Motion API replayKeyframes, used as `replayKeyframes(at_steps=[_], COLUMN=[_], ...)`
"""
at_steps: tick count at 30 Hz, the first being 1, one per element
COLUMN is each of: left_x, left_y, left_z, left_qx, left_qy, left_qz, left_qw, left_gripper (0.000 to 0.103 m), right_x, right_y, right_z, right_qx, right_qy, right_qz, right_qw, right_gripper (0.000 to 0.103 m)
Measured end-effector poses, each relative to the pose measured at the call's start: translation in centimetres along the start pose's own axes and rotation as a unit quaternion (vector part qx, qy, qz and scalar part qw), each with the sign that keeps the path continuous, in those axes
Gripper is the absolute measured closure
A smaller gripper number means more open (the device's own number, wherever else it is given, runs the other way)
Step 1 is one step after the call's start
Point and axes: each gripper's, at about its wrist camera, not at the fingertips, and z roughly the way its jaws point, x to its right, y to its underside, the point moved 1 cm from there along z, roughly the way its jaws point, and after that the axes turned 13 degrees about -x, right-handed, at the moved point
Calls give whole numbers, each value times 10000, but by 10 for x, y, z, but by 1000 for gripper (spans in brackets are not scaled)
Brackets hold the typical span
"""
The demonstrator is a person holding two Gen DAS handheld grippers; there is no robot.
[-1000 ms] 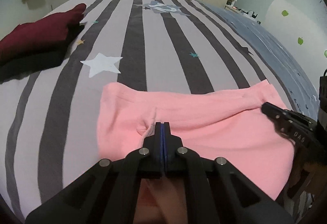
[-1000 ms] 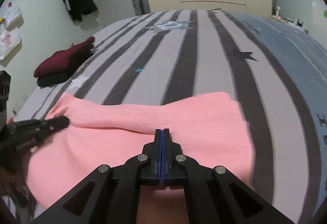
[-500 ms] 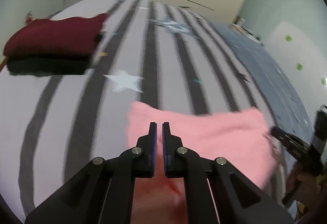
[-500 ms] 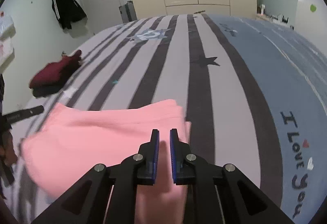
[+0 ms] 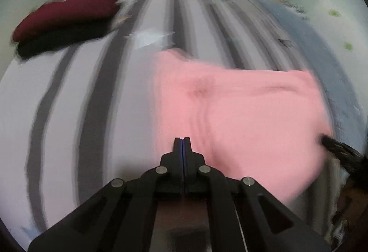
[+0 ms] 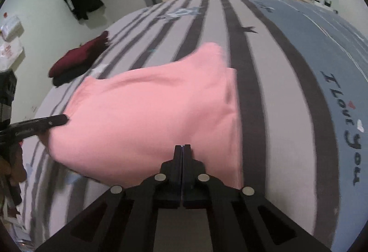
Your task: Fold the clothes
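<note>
both hand-held grippers are clenched on the pink garment (image 6: 156, 114): left hand-held gripper (image 5: 182, 140), right hand-held gripper (image 6: 182, 147). it lies on the striped bed (image 6: 260, 68).

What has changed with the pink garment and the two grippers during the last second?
Both grippers let go halfway, then closed again: the left gripper and right gripper now have shut jaws at the near edge of the pink garment, which looks narrower and more bunched. Whether they pinch it is unclear. The dark red clothes stayed on the striped bedcover.
</note>
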Motion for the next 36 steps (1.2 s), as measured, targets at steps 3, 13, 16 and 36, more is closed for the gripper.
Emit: replayKeyframes(at_steps=[3,13,16,36], left_x=[-5,72,82,34], left_y=[-3,-52,-58,-5], left_z=[-15,-24,1,-33], left_qx=[198,390,81,138], left_qy=[79,879,726,627], left_qz=[109,727,892,-606], left_qw=[9997,9927,9933,9961], left_gripper=[101,101,101,22], right_x=[2,-1,-6,59], right_y=[-3,-62,-85,-47], right_z=[-2,-12,9,-19], right_qx=[-56,331,247,-100], right_qy=[111,114,30,-92], right_qz=[-143,11,-130,819], right_qw=[9998,9994,9996,9965], right_gripper=[103,93,93,52])
